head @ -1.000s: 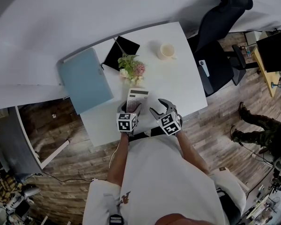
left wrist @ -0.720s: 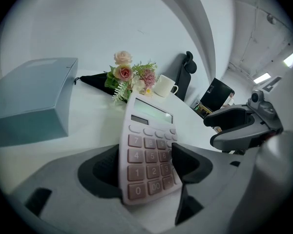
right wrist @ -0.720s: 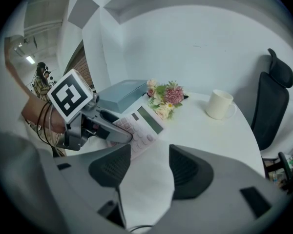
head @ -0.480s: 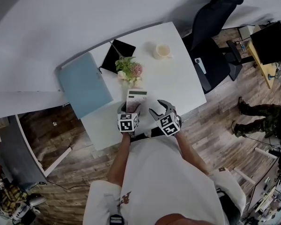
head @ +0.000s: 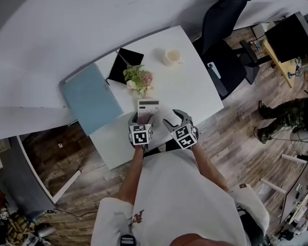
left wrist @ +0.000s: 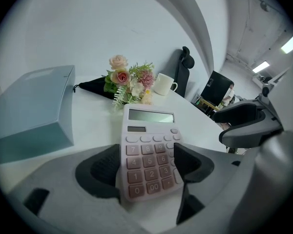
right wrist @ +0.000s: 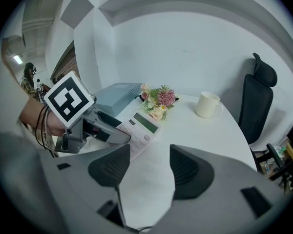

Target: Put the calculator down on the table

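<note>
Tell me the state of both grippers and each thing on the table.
Calculator, lying on the table, keys up.
Left gripper, open, jaws have just been opening, calculator between them.
Right gripper, open, jaws have just been opening, nothing between them.
Mug, upright.
Flowers, on the table beyond the calculator.
Blue box, closed.

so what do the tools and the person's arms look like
Both the left tool and right tool are grey, with curved dark ribbed-pad jaws and a black-and-white marker cube each. White short-sleeved shirt; dark cords round the left wrist.
</note>
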The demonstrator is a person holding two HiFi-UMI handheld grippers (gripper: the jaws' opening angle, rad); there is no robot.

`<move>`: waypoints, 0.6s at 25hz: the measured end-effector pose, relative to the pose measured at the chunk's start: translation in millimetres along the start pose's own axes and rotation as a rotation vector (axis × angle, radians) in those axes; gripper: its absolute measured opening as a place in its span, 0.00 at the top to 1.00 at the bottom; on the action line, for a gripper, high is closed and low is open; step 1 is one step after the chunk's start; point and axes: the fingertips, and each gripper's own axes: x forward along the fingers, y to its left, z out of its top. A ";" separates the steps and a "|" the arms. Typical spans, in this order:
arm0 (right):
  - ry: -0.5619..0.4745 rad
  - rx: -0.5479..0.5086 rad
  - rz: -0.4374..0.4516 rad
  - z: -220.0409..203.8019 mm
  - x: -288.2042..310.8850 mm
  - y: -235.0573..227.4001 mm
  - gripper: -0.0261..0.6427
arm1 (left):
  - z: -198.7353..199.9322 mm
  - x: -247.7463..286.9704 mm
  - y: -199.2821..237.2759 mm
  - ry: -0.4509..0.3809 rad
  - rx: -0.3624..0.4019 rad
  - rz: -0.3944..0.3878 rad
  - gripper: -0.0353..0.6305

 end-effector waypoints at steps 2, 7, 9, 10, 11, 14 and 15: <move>-0.009 0.016 -0.007 0.4 -2.4 0.1 0.58 | 4.7 -4.0 0.4 -0.024 -0.003 -0.006 0.41; -0.075 0.074 -0.023 11.1 -13.1 3.6 0.56 | 22.5 -26.2 0.5 -0.122 -0.001 -0.026 0.37; -0.113 0.067 -0.046 25.4 -22.7 2.2 0.55 | 34.0 -39.1 -0.8 -0.167 0.020 -0.036 0.38; -0.138 0.066 -0.059 34.6 -28.7 1.4 0.53 | 40.2 -46.6 -1.7 -0.189 0.033 -0.040 0.38; -0.167 0.069 -0.071 44.8 -35.6 0.7 0.53 | 46.6 -54.5 -2.9 -0.211 0.048 -0.045 0.38; -0.262 0.076 -0.104 77.4 -58.4 -2.5 0.50 | 67.6 -79.0 -9.7 -0.276 0.105 -0.060 0.38; -0.292 0.072 -0.114 87.6 -65.8 -3.7 0.49 | 75.9 -87.5 -12.6 -0.300 0.129 -0.062 0.38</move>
